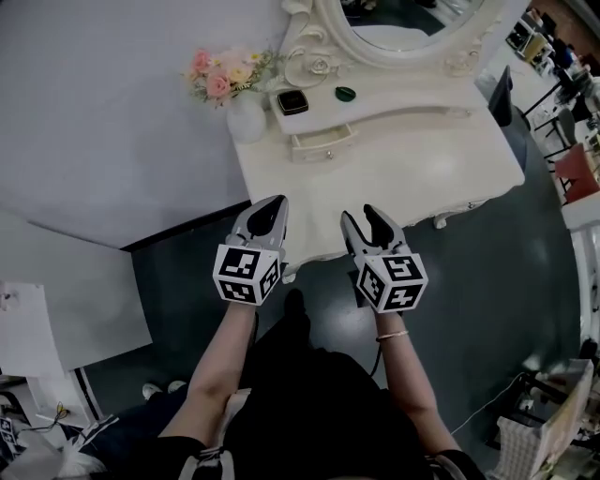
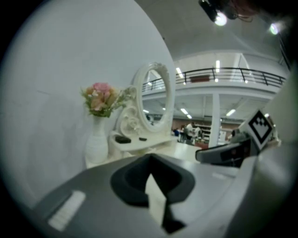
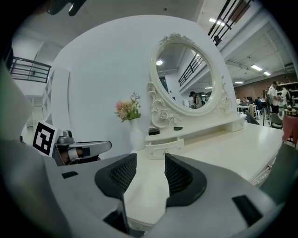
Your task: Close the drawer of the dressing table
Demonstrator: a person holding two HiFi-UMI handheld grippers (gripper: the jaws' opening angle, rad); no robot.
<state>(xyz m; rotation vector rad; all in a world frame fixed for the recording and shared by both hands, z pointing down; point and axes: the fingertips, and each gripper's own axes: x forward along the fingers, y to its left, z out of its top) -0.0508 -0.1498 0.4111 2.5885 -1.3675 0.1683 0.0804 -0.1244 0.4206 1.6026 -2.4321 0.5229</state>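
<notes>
The white dressing table [image 1: 412, 178] with an oval mirror [image 1: 403, 23] stands ahead. On its raised back shelf, a small drawer [image 1: 323, 142] sticks out, pulled open. In the right gripper view that drawer [image 3: 163, 148] lies straight beyond the jaws, well apart from them. My left gripper [image 1: 267, 214] hovers at the table's near edge, its jaws together and empty. The right gripper [image 1: 364, 223] is beside it over the same edge, fingers spread with nothing between. In the left gripper view the left gripper [image 2: 150, 160] points towards the table's left end.
A white vase of pink flowers [image 1: 242, 103] stands at the table's left back corner. A black box [image 1: 292, 101] and a small green item [image 1: 345, 93] sit on the shelf above the drawer. A white wall [image 1: 94, 103] runs along the left. A dark chair [image 1: 502, 94] is at the right.
</notes>
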